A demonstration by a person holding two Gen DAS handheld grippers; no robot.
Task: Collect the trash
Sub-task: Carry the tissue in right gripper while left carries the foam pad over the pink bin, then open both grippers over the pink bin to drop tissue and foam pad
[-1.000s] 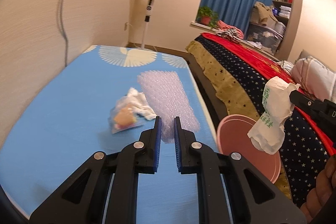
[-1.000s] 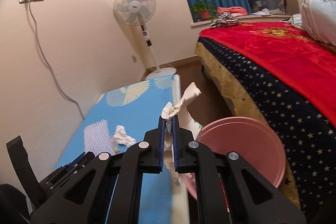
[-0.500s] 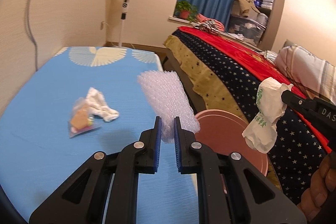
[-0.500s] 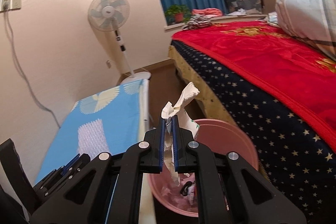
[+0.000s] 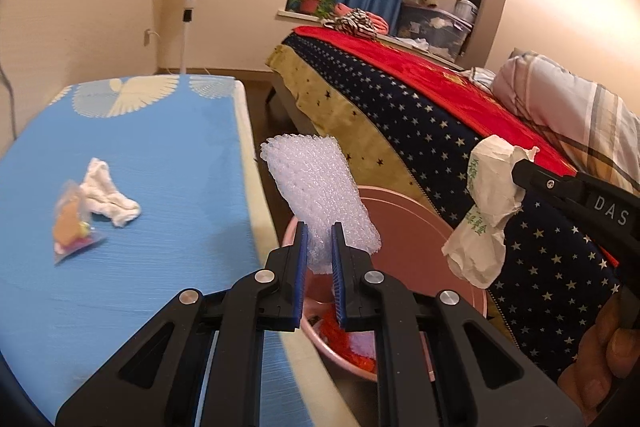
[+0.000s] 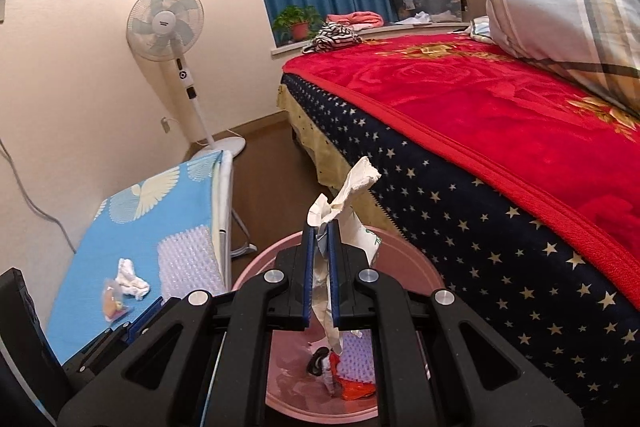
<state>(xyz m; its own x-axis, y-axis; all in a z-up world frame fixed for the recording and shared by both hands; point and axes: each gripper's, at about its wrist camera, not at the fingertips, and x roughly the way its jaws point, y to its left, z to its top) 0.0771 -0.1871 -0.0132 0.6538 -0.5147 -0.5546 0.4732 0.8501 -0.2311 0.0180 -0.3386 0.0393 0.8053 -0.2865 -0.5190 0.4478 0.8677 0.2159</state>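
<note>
Left tongs point(image 5: 319, 259): clamping white bubble-wrap sheet point(image 5: 318, 201), now off tabletop, over round pink plastic bin point(image 5: 416, 247).
Right tongs point(image 6: 320, 275): still pinching crumpled white paper bag point(image 6: 344, 211), now above bin.

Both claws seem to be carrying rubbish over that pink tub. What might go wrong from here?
The bubble wrap in the left gripper sticks out past the pink bin's near rim, so it may land on the floor. The crumpled paper bag in the right gripper is light and could drift. The tissue and snack packet might get forgotten.

Bubble wrap point(image 5: 320, 195), crumpled paper point(image 6: 344, 211) above bin point(image 5: 420, 223)
</note>
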